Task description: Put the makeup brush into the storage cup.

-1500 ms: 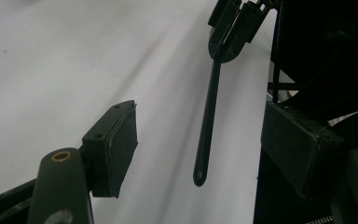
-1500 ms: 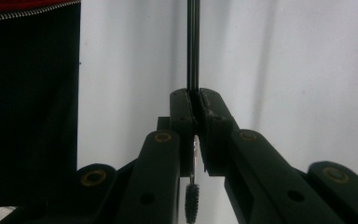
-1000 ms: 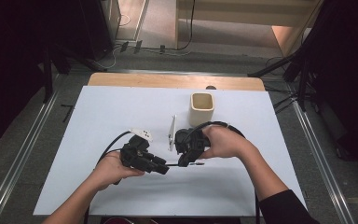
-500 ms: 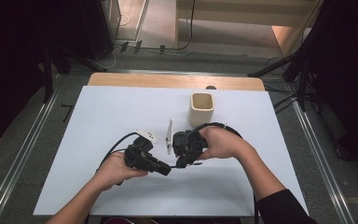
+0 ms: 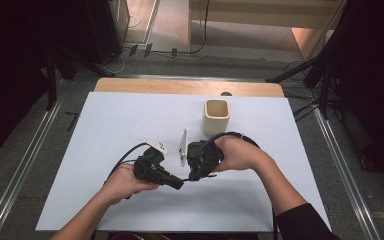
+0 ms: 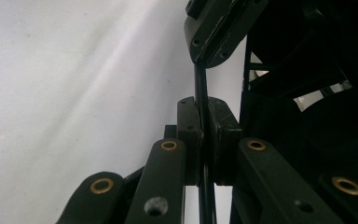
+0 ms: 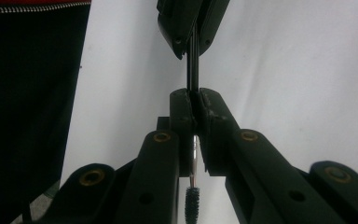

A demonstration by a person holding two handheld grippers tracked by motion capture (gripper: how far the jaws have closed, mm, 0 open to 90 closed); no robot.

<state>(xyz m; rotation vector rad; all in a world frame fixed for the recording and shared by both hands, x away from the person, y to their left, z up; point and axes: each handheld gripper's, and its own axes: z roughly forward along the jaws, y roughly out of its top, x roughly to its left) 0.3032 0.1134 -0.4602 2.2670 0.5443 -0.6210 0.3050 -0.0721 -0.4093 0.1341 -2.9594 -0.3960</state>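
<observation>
Currently held at two places, low over the white table and near the cup: a thin black wand, pinched tight on its shaft by the left gripper and just beside its bristled tip by the right gripper. Risks bending or snapping so slender a shaft with any twist or off-axis pull. Risks dropping it, too, on loosening either pinch early.

Thin rod mostly swallowed by the jaws

From above, the rod is too small to identify; its brush tip runs off the right gripper view's bottom edge.
</observation>
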